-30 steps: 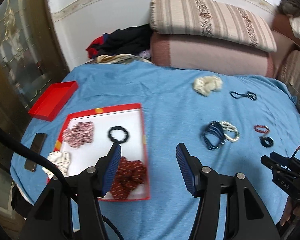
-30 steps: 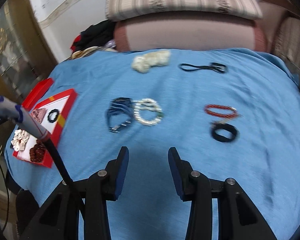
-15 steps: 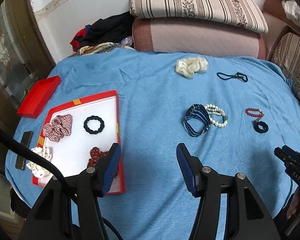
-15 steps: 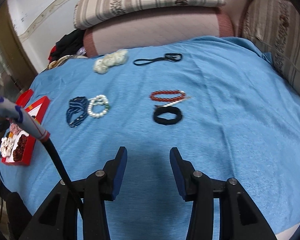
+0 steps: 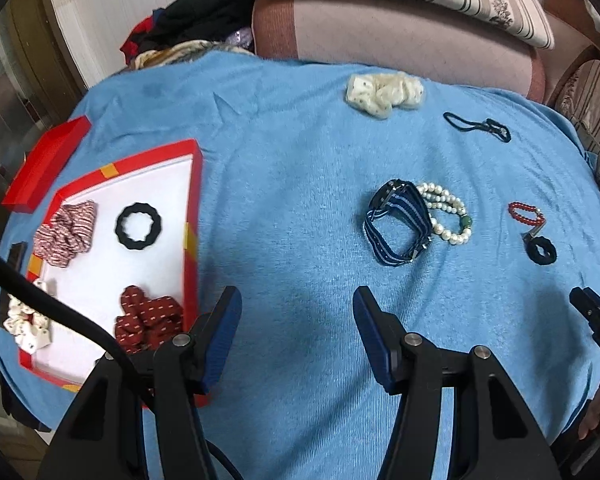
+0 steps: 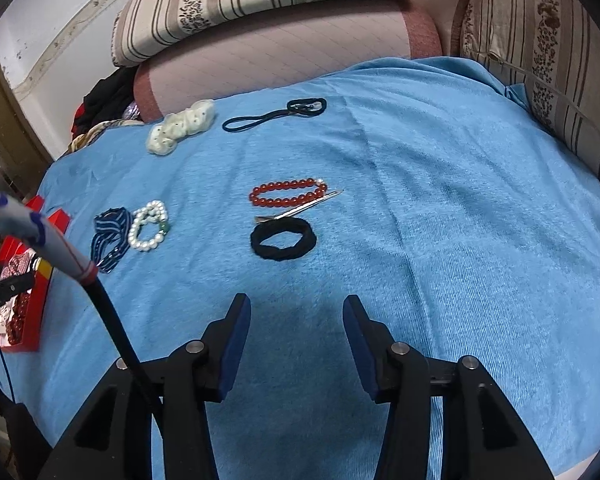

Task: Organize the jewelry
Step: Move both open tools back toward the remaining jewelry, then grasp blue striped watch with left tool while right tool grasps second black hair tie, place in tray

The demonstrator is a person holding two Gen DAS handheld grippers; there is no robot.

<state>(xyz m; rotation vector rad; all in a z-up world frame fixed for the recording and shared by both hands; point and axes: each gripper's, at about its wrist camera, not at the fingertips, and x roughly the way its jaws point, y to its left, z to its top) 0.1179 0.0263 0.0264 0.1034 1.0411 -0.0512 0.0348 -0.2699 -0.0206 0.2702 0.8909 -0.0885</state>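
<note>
On the blue cloth lie a navy striped band point(image 5: 398, 222), a pearl bracelet point(image 5: 446, 218), a red bead bracelet point(image 6: 288, 192), a silver clip point(image 6: 300, 210), a black scrunchie point(image 6: 283, 238), a cream scrunchie point(image 5: 384, 94) and a thin black hair tie point(image 6: 276, 114). The red tray point(image 5: 192, 216) at left holds a striped pink scrunchie point(image 5: 66, 230), a black ring tie point(image 5: 138, 226), a dark red scrunchie point(image 5: 148, 322) and a white scrunchie point(image 5: 26, 326). My left gripper point(image 5: 296, 332) is open and empty, just right of the tray. My right gripper point(image 6: 296, 340) is open and empty, short of the black scrunchie.
A red lid point(image 5: 46, 164) lies left of the tray, and a dark phone point(image 5: 12, 280) lies at the cloth's left edge. Pillows point(image 6: 268, 12) and a pile of clothes point(image 5: 196, 28) line the back. A patterned cushion point(image 6: 548, 60) stands at the right.
My left gripper has moved right, away from the tray, toward the loose jewelry. My right gripper has swung right, from the striped band and pearls to face the black scrunchie.
</note>
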